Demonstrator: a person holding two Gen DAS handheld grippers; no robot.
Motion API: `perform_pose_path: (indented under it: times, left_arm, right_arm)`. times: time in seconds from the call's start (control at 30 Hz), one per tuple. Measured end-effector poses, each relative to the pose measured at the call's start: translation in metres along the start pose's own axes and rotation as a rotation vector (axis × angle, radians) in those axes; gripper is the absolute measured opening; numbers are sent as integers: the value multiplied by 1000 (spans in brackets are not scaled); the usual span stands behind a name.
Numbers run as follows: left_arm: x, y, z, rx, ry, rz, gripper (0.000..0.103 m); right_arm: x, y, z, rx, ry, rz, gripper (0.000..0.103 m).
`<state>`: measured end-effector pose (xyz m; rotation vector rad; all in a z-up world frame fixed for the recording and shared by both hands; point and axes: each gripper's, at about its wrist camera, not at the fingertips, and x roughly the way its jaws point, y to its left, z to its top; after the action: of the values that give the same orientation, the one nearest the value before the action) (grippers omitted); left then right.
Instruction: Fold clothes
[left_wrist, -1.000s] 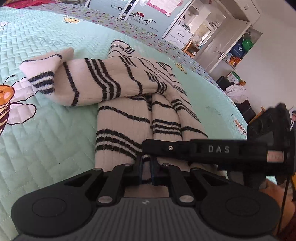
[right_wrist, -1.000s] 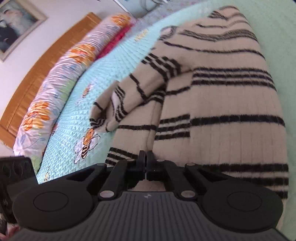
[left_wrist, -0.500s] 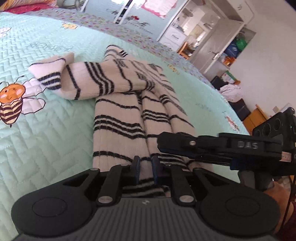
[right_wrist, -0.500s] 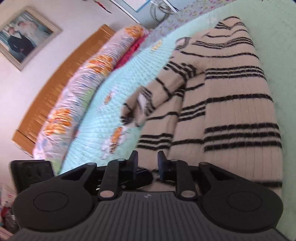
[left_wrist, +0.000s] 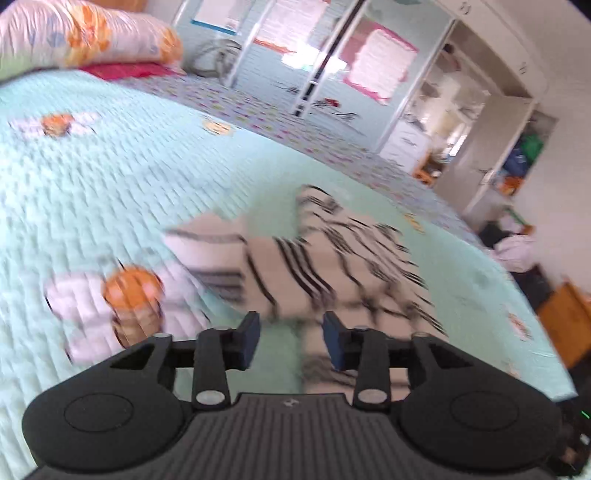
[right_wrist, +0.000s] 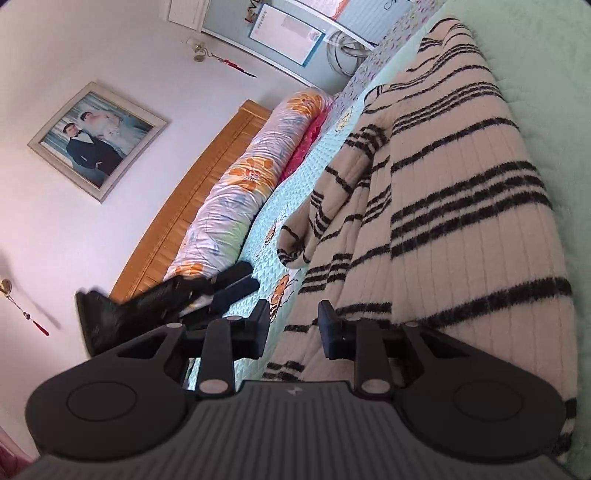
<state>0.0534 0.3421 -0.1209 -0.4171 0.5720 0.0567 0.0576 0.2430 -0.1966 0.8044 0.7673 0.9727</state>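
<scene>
The striped sweater (right_wrist: 461, 206), cream ribbed knit with black bands, lies folded lengthwise on the bed, resting on a mint-green quilted bedspread (left_wrist: 92, 184) printed with cartoon bees. One sleeve (right_wrist: 332, 192) is laid across the body of the garment, its cuff reaching out onto the bedspread. The left wrist view is heavily motion-blurred; the sweater (left_wrist: 332, 258) is recognisable there only by its stripes, just beyond the fingertips.

Left hand-held gripper (left_wrist: 291, 339): jaws parted to a moderate gap and have just been opening. Nothing is clamped between them; bedspread and the near edge of the sweater show through the gap.

Right hand-held gripper (right_wrist: 293, 328): jaws parted to a moderate gap, having just been opening. Nothing is gripped; the sweater's hem edge lies beneath and beyond the gap, and I cannot tell whether the right fingertip touches the knit.

In the right wrist view the left hand-held gripper (right_wrist: 236, 284) appears as a dark body above the bedspread, beside the sweater's edge and apart from it.

A rolled floral duvet (right_wrist: 251, 184) lies along the wooden headboard (right_wrist: 192, 192). A framed photograph (right_wrist: 98, 142) hangs on the wall above.
</scene>
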Motion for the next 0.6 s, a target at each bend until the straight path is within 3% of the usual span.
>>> perform_pose_path:
  times: [0.17, 0.23, 0.37, 0.47, 0.53, 0.6]
  left_arm:
    - [50, -11, 48, 118, -5, 85, 54]
    - [78, -11, 60, 169, 57, 146, 60]
    - [123, 1, 67, 212, 189, 264, 59]
    - [141, 13, 68, 192, 225, 304, 48]
    - [140, 16, 70, 174, 206, 313, 12]
    - [130, 17, 75, 137, 155, 295, 12]
  right_arm:
    - [0, -6, 1, 20, -2, 39, 29]
    - [-2, -10, 1, 39, -9, 63, 29]
    - [-5, -15, 1, 68, -16, 99, 29]
    - [-5, -16, 2, 77, -19, 113, 29]
    - [-4, -16, 2, 77, -18, 114, 29]
    - [-4, -16, 2, 77, -19, 116, 29]
